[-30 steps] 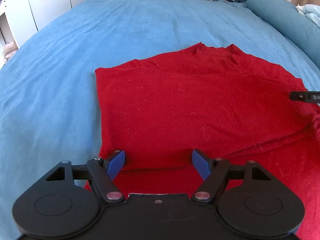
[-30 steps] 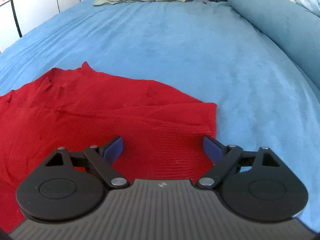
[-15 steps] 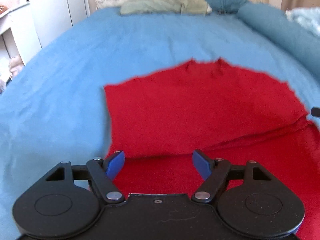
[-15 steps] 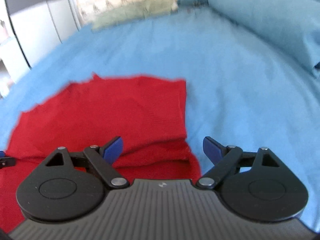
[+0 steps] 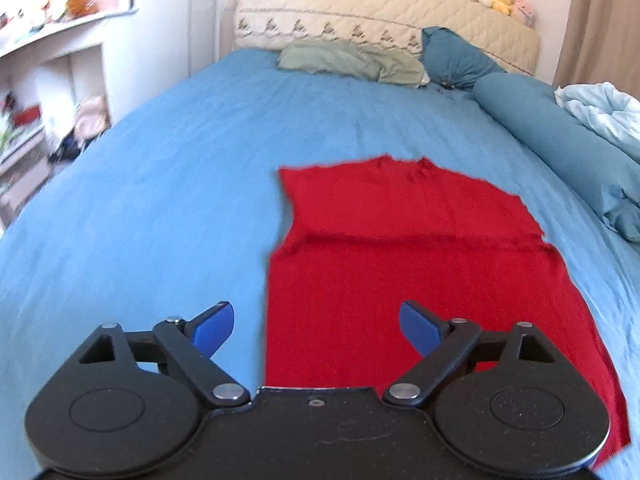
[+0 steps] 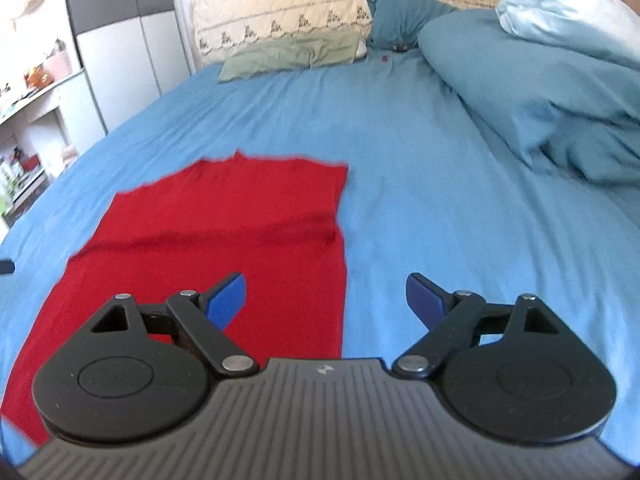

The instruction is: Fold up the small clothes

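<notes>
A red garment (image 5: pixel 408 256) lies flat on the blue bed sheet (image 5: pixel 160 208), its far part folded back over itself with a crosswise fold edge. My left gripper (image 5: pixel 316 326) hovers above the garment's near left edge, jaws opening, nothing between its blue pads. In the right wrist view the same garment (image 6: pixel 224 240) lies left of centre. My right gripper (image 6: pixel 326 300) hangs above the garment's right edge, open and empty. A dark tip of the left gripper (image 6: pixel 6 267) shows at the left border.
Pillows (image 5: pixel 348 62) and a cream headboard (image 5: pixel 380 12) stand at the far end. A rolled teal duvet (image 6: pixel 540 92) runs along the right side. White shelves and cupboards (image 5: pixel 52 92) line the left wall beyond the bed edge.
Both grippers have pulled back and risen from the garment, which now lies farther off and smaller. The left jaws have spread wider. More of the headboard and room has come into view.
</notes>
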